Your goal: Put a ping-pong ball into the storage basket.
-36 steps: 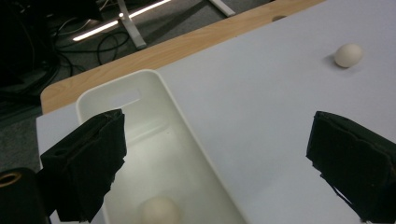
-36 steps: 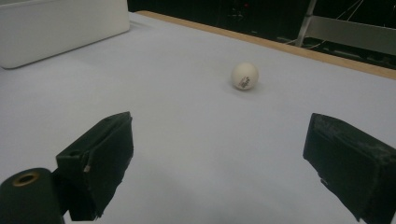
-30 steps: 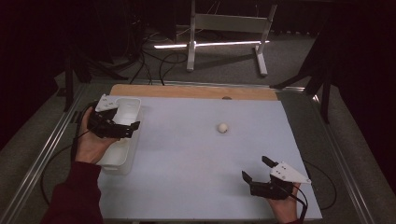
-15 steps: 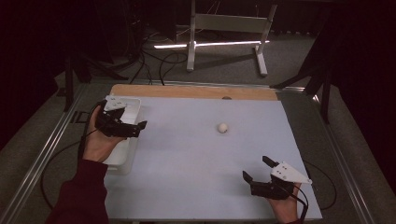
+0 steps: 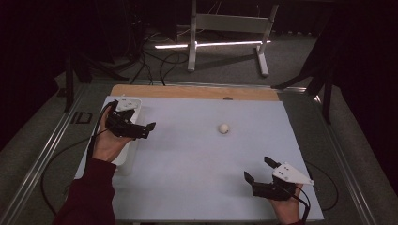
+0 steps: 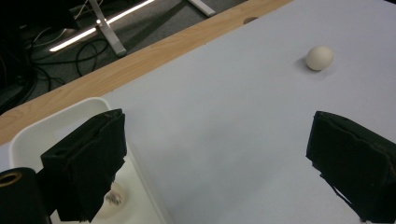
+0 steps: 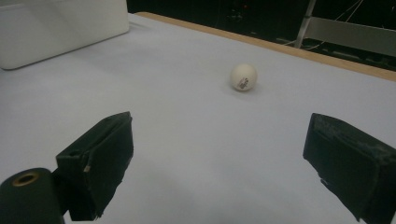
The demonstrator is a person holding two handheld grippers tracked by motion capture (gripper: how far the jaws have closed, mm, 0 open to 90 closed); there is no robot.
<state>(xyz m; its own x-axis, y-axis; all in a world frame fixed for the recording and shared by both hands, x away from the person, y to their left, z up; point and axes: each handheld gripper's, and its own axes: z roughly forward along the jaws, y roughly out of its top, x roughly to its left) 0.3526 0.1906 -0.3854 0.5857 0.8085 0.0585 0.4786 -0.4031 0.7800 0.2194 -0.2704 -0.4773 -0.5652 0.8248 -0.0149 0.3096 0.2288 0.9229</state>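
Note:
A small white ball [image 5: 224, 128] lies on the pale sheet past the table's middle; it is also far right in the left gripper view [image 6: 320, 58] and ahead in the right gripper view [image 7: 243, 77]. My left gripper [image 5: 146, 130] hovers at the left over the inner edge of a white tray [image 5: 126, 161], open and empty, its jaws [image 6: 215, 163] pointing toward the ball. My right gripper [image 5: 257, 168] rests near the front right, open and empty [image 7: 219, 163], well short of the ball. A pale round thing [image 6: 112, 198] lies in the tray, partly behind my jaw.
The pale sheet [image 5: 197, 159] covers most of the table, with a wooden strip [image 5: 187, 92] along its far edge. The white tray [image 7: 60, 28] sits at the left side. Cables and a metal stand [image 5: 225, 28] are on the floor beyond.
My left gripper has moved a little to the right above the tray, toward the sheet's middle. The right gripper and the ball have stayed put.

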